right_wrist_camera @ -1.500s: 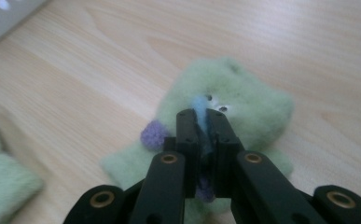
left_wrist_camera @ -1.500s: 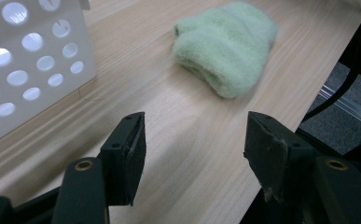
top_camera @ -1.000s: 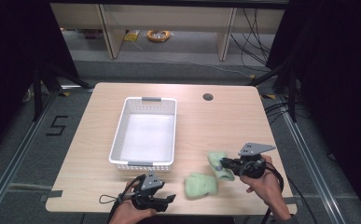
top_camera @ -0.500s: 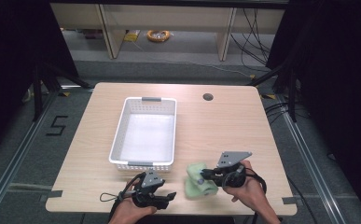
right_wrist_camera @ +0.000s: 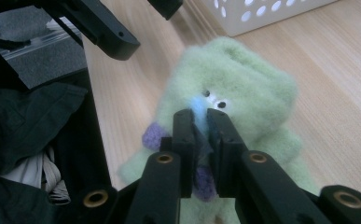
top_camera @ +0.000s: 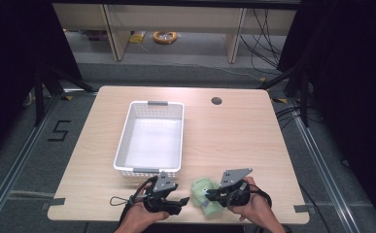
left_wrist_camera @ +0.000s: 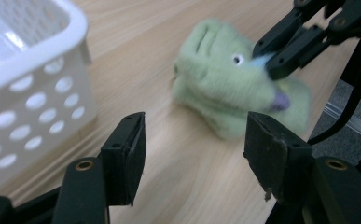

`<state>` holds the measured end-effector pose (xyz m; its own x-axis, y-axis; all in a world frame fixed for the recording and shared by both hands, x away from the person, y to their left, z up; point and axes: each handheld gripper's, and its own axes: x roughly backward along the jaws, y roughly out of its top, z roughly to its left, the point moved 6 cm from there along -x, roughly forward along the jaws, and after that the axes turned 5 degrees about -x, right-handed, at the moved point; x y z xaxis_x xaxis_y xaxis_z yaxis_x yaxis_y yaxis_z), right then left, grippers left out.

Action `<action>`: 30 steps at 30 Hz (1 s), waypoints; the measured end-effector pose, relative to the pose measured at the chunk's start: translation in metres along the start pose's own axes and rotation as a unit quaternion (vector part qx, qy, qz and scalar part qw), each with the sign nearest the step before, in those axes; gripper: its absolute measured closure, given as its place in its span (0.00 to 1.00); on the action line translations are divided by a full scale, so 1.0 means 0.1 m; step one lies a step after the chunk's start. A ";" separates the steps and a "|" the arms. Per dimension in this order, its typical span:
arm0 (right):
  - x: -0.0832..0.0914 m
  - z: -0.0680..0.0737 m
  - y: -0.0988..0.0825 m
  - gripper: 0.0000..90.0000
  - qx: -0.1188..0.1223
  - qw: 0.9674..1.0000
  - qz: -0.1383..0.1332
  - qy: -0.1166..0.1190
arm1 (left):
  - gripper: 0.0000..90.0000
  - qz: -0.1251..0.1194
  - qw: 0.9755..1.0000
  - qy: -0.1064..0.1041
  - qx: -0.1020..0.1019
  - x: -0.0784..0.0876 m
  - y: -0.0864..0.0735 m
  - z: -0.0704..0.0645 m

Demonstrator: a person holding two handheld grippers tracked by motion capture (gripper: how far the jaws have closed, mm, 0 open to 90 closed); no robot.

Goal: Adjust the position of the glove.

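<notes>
Our right gripper (right_wrist_camera: 199, 116) pinches a pale blue tuft on the green plush toy (right_wrist_camera: 243, 88), its jaws having just eased slightly apart; they hide the toy's lower face. The toy lies on the tabletop (top_camera: 234, 136) just ahead of our left gripper (left_wrist_camera: 192, 140), whose jaws stand spread and empty. The toy looks blurred there.

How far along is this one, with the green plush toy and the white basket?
Done: the right tongs are pinched on the green plush toy, their jaws just easing open slightly, fabric between them. In hand: the toy sits at the near table edge beside the open left tongs. Left: the white basket holds nothing.
</notes>
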<state>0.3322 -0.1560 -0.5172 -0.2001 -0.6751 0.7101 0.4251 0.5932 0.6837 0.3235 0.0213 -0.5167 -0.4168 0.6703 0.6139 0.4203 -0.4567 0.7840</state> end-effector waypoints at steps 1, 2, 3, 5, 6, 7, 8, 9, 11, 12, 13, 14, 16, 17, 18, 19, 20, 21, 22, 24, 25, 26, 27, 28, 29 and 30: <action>0.01 -0.01 0.00 0.86 -0.003 1.000 -0.002 -0.004 | 0.43 -0.003 1.000 0.001 -0.009 -0.02 0.03 0.00; 0.01 0.00 0.00 0.84 -0.009 1.000 -0.005 -0.004 | 0.43 -0.005 1.000 -0.003 -0.006 -0.04 0.06 -0.02; 0.02 0.01 0.00 0.82 -0.011 1.000 -0.008 -0.005 | 0.44 -0.004 1.000 -0.006 -0.013 -0.05 0.09 -0.02; 0.07 0.02 -0.01 0.74 -0.033 0.999 -0.015 -0.024 | 0.45 -0.011 1.000 -0.005 -0.011 -0.10 0.15 -0.02; 0.12 0.03 -0.02 0.73 -0.037 0.999 -0.017 -0.033 | 0.46 -0.011 1.000 -0.010 -0.017 -0.11 0.17 -0.02; 0.15 0.05 -0.05 0.71 -0.041 0.998 -0.019 -0.036 | 0.46 -0.006 1.000 -0.009 -0.016 -0.12 0.18 -0.03; 0.18 0.05 -0.07 0.70 -0.045 0.998 -0.019 -0.044 | 0.46 -0.012 1.000 -0.011 -0.015 -0.15 0.20 -0.03; 0.22 0.08 -0.11 0.68 -0.057 0.997 -0.015 -0.047 | 0.47 -0.002 1.000 -0.011 -0.021 -0.16 0.20 -0.03; 0.25 0.10 -0.20 0.67 -0.069 0.996 -0.011 -0.052 | 0.47 -0.005 0.999 -0.017 -0.026 -0.20 0.24 -0.05; 0.27 0.12 -0.25 0.67 -0.081 0.995 -0.007 -0.065 | 0.47 0.003 0.999 -0.020 -0.032 -0.20 0.25 -0.05; 0.28 0.13 -0.29 0.66 -0.084 0.994 0.001 -0.066 | 0.48 0.001 0.999 -0.023 -0.023 -0.22 0.26 -0.06; 0.27 0.14 -0.33 0.66 -0.090 0.994 0.001 -0.067 | 0.48 0.003 0.999 -0.025 -0.029 -0.23 0.27 -0.05; 0.25 0.17 -0.38 0.66 -0.107 0.992 0.003 -0.067 | 0.48 0.007 0.999 -0.024 -0.029 -0.26 0.28 -0.05; 0.23 0.16 -0.40 0.66 -0.107 0.992 0.008 -0.070 | 0.49 0.006 0.999 -0.026 -0.026 -0.29 0.29 -0.06; 0.21 0.18 -0.41 0.65 -0.117 0.991 0.016 -0.069 | 0.49 0.008 0.999 -0.027 -0.028 -0.30 0.28 -0.06; 0.20 0.18 -0.42 0.65 -0.118 0.990 0.023 -0.069 | 0.50 0.014 0.999 -0.031 -0.034 -0.30 0.27 -0.05; 0.17 0.18 -0.44 0.65 -0.123 0.990 0.026 -0.069 | 0.51 0.023 0.998 -0.033 -0.040 -0.31 0.25 -0.05; 0.14 0.19 -0.45 0.65 -0.131 0.988 0.034 -0.068 | 0.52 0.026 0.999 -0.033 -0.033 -0.32 0.24 -0.06; 0.13 0.19 -0.45 0.64 -0.128 0.989 0.037 -0.070 | 0.53 0.033 0.998 -0.033 -0.044 -0.33 0.22 -0.05; 0.08 0.19 -0.46 0.64 -0.125 0.989 0.038 -0.063 | 0.55 0.033 0.998 -0.036 -0.032 -0.34 0.20 -0.06; 0.07 0.19 -0.46 0.64 -0.122 0.989 0.042 -0.070 | 0.57 0.033 0.998 -0.036 -0.041 -0.34 0.20 -0.04; 0.05 0.18 -0.46 0.65 -0.123 0.989 0.042 -0.071 | 0.59 0.035 0.998 -0.035 -0.039 -0.33 0.19 -0.04; 0.06 0.18 -0.47 0.67 -0.125 0.988 0.052 -0.072 | 0.61 0.034 0.998 -0.034 -0.042 -0.33 0.19 -0.04; 0.04 0.17 -0.46 0.69 -0.126 0.988 0.043 -0.077 | 0.64 0.034 0.998 -0.031 -0.046 -0.34 0.18 -0.04; 0.04 0.16 -0.47 0.71 -0.125 0.988 0.046 -0.074 | 0.66 0.037 0.998 -0.026 -0.044 -0.34 0.16 -0.04; 0.04 0.15 -0.48 0.74 -0.125 0.988 0.054 -0.075 | 0.67 0.041 0.997 -0.028 -0.056 -0.34 0.16 -0.04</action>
<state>0.2975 -0.1801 -0.5442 -0.2623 -0.5306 0.8060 0.6514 0.5189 0.5536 0.3413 -0.0108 -0.5248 -0.3384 0.6587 0.6721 0.3577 -0.5706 0.7393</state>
